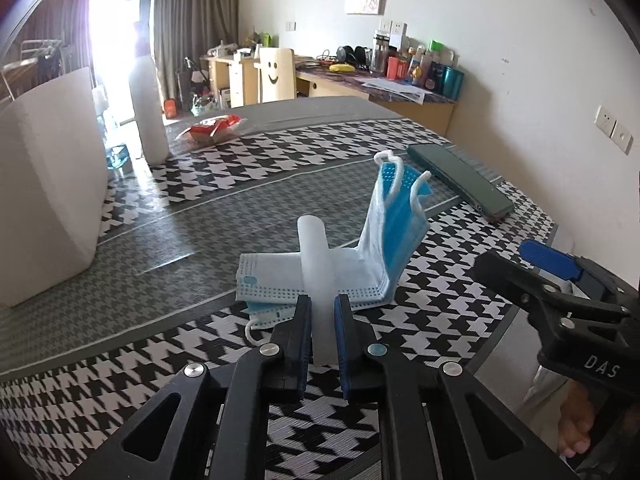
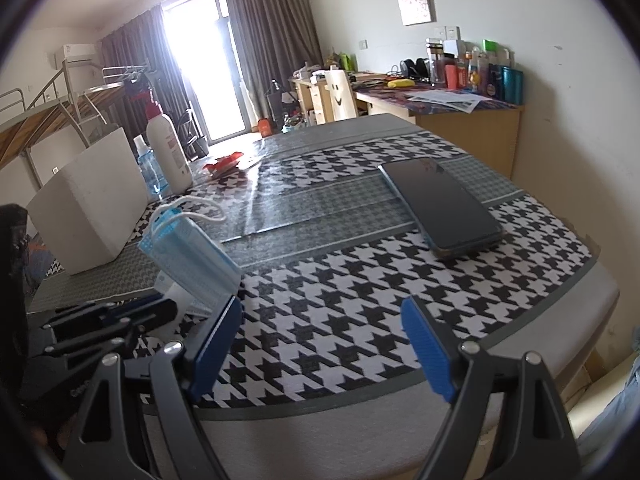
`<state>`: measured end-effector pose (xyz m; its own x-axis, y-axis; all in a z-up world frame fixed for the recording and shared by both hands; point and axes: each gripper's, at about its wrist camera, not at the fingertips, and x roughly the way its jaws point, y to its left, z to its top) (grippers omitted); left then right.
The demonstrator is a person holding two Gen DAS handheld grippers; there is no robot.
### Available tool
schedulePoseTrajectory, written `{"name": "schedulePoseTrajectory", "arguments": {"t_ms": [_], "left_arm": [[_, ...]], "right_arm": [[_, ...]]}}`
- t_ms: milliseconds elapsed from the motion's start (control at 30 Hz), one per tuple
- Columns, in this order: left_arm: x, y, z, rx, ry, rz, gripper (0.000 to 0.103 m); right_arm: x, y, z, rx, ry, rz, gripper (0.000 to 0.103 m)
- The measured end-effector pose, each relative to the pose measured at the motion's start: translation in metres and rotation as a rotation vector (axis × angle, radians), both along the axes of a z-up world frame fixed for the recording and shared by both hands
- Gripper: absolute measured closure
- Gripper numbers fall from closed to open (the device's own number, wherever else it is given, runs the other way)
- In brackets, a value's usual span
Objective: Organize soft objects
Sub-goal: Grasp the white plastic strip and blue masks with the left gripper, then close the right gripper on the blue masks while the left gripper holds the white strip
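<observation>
- A white foam block (image 1: 48, 200) is being shown standing at the left of the houndstooth-covered worktop (image 1: 440, 300).
- A white bottle (image 2: 168, 148) and a blue spray bottle (image 2: 150, 172) are being seen just behind it; their labels cannot be read.
- A translucent white strip (image 1: 316, 272) is being pinched by the left gripper (image 1: 322, 320), laid across the stack of blue face masks (image 1: 360, 256), whose right end is being bent upward.
- The right gripper (image 2: 324, 344), marked "DAS", is being held spread wide, with nothing between its fingers.
- A dark phone (image 2: 440, 204) is being seen lying flat at the right.
</observation>
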<state>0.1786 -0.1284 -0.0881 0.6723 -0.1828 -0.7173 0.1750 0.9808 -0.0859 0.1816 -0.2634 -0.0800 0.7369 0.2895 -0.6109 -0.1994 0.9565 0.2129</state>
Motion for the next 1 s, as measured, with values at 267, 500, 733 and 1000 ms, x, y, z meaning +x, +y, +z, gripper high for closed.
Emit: {"name": "schedulePoseTrajectory", "arguments": {"t_ms": [267, 500, 733, 1000], "left_arm": [[-0.006, 0.011, 0.001, -0.01, -0.015, -0.015, 0.09], [-0.007, 0.019, 0.0, -0.025, -0.007, -0.009, 0.092], [-0.011, 0.035, 0.001, -0.049, -0.002, 0.001, 0.092], [-0.015, 0.045, -0.003, -0.069, 0.026, -0.011, 0.092]], "right_arm": [[0.005, 0.034, -0.001, 0.0, 0.007, 0.09, 0.017], [0.009, 0.05, 0.005, 0.036, 0.011, 0.153, 0.017], [0.004, 0.059, 0.006, 0.04, 0.0, 0.216, 0.017], [0.006, 0.071, -0.003, 0.078, 0.035, 0.31, 0.018]]}}
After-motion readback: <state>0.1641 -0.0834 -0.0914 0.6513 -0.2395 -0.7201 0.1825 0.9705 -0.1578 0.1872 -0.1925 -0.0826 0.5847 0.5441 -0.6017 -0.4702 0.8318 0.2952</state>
